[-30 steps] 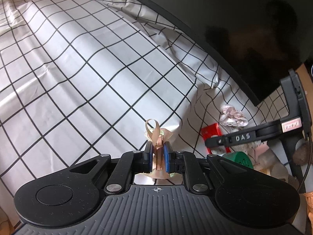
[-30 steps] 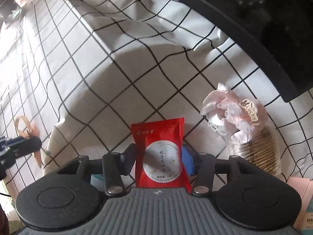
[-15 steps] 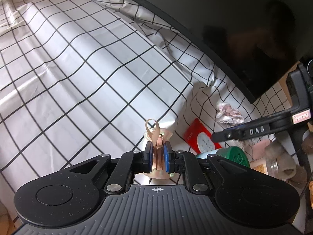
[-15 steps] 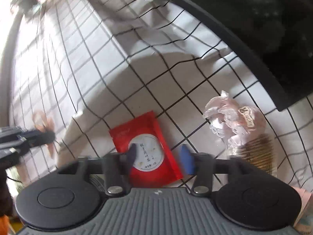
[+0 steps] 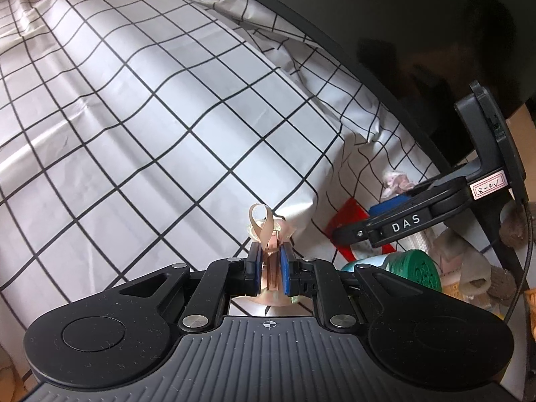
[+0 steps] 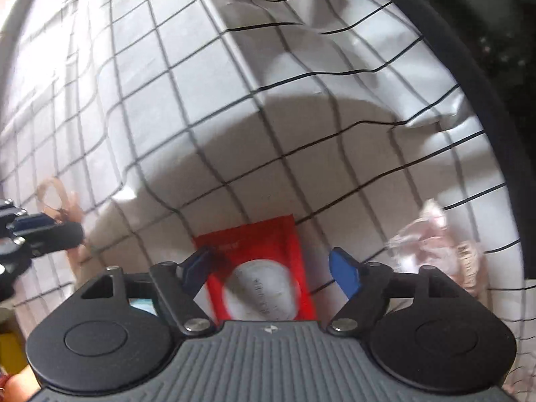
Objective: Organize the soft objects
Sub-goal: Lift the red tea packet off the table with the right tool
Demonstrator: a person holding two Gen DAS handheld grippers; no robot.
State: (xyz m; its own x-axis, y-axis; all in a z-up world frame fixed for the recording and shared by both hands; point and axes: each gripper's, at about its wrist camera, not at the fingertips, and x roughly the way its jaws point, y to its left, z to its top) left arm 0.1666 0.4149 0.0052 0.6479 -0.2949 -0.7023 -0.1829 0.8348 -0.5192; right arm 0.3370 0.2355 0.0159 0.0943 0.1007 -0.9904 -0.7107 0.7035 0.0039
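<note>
My left gripper (image 5: 270,269) is shut on a small beige ribbon pouch (image 5: 264,231) and holds it above the checked cloth (image 5: 150,117). My right gripper (image 6: 271,266) is open, its jaws wide apart over a red sachet (image 6: 264,268) that lies flat on the cloth. The sachet also shows in the left wrist view (image 5: 346,217), under the right gripper's fingers (image 5: 395,226). A pink lacy soft item (image 6: 435,234) lies to the right of the sachet. The left gripper with its pouch appears at the left edge of the right wrist view (image 6: 43,227).
A dark curved monitor edge (image 5: 402,50) runs along the back right. A green lidded jar (image 5: 415,269), a folded cloth (image 5: 459,254) and brown fuzzy items (image 5: 512,227) crowd the right side. The cloth is rumpled near the monitor (image 6: 435,114).
My right gripper has opened and let go of the red sachet, which now lies on the cloth. My left gripper still holds the ribbon pouch and has shifted little.
</note>
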